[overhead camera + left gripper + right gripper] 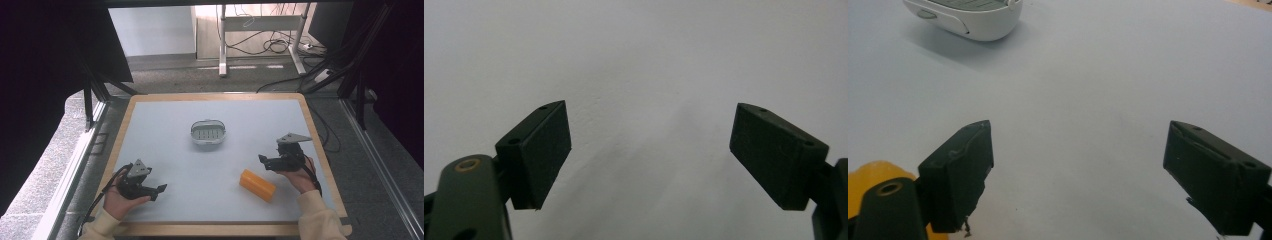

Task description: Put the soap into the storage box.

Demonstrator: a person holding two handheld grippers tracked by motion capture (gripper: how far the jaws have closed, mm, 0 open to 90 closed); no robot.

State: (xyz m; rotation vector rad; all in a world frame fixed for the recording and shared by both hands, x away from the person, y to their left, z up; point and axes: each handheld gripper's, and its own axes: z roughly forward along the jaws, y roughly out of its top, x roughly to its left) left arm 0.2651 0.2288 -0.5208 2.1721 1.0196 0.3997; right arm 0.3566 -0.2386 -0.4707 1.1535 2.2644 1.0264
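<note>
So the landmark here is the white oval dish (208,132) with the slotted insert, sitting on the pale grey table (165,150) toward its far middle. The orange block (257,185) lies flat on the table nearer the person than the dish and off to its right, not touching it. The right gripper (263,161) is just beside that block, a bit farther right, resting in the person's hand with its jaws spread wide and nothing between them. In the right gripper view the orange block (868,175) peeks out behind the left jaw, with the dish (968,17) up ahead. The left gripper (159,190) sits well apart from the dish, down at its near left, jaws also wide and empty over bare table.
</note>
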